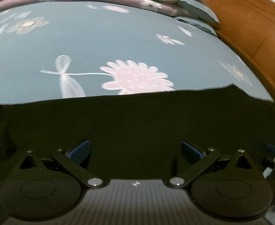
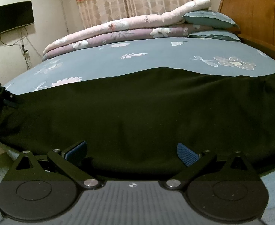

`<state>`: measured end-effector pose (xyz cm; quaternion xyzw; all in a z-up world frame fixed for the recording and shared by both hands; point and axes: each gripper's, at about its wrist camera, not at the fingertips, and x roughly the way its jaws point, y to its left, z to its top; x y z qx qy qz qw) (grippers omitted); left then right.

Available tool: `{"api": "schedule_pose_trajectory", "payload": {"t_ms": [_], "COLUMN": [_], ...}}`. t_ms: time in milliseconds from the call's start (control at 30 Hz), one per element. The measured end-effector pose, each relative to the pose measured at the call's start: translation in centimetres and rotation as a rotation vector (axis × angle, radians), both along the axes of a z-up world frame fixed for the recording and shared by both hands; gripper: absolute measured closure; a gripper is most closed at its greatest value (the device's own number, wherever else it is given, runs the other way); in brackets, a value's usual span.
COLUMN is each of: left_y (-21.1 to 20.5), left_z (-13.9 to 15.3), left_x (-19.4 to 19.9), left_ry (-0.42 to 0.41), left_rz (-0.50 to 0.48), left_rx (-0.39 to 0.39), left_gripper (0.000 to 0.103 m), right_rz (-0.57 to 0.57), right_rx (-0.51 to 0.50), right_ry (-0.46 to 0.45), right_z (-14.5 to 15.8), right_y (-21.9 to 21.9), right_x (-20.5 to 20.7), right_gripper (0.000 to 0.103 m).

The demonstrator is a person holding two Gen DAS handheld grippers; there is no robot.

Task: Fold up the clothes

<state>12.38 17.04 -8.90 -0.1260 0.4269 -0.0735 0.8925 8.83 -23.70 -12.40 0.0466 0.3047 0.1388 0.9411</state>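
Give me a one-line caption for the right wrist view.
Open right claw poised at the near edge of a black garment spread on a floral blue bedsheet.

We see a bed with a grey-blue flowered sheet (image 2: pixel 137 56), wooden headboard (image 2: pixel 259 13) at two o'clock. Directly on it lies a dark garment (image 2: pixel 137 112), spread flat across the near half at six o'clock. At twelve o'clock, folded pink quilts (image 2: pixel 118 30) are stacked, two blue pillows (image 2: pixel 210 20) beside them.
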Motion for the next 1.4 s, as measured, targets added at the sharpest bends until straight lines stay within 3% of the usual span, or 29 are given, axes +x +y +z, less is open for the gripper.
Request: {"api": "schedule_pose_trajectory", "payload": {"t_ms": [267, 400, 533, 733, 933, 1033, 1167, 1267, 1400], "left_y": [5.1, 7.1, 10.2, 13.3, 12.5, 11.8, 11.2, 11.0, 10.9], "left_z": [-1.0, 0.6, 1.6, -0.5, 1.8, 2.4, 0.9, -0.6, -0.4], "left_x": [-2.7, -2.5, -1.2, -0.7, -3.2, -4.6, -6.3, -7.5, -8.8], "left_ry": [-0.005, -0.050, -0.075, -0.013, -0.053, -0.081, -0.031, 0.023, 0.018], "left_rz": [0.133, 0.157, 0.194, 0.285, 0.248, 0.210, 0.208, 0.230, 0.244], "left_rx": [-0.103, -0.091, -0.155, -0.175, -0.137, -0.170, -0.187, -0.156, -0.158], "left_gripper": [0.001, 0.001, 0.001, 0.001, 0.001, 0.001, 0.001, 0.001, 0.001], "right_rz": [-0.001, -0.002, -0.003, -0.004, -0.006, -0.007, -0.006, -0.006, -0.007], "right_rx": [-0.032, -0.050, -0.054, -0.069, -0.074, -0.078, -0.081, -0.078, -0.085], "right_ry": [-0.004, -0.006, -0.007, -0.007, -0.009, -0.010, -0.010, -0.010, -0.010], "right_z": [-0.1, -0.2, -0.2, -0.3, -0.3, -0.3, -0.3, -0.3, -0.3], "right_y": [0.4, 0.7, 0.8, 0.9, 0.9, 1.1, 1.1, 1.0, 1.1], "right_x": [0.0, 0.0, 0.0, 0.0, 0.0, 0.0, -0.1, -0.1, -0.1], "right_gripper": [0.000, 0.000, 0.000, 0.000, 0.000, 0.000, 0.000, 0.000, 0.000]}}
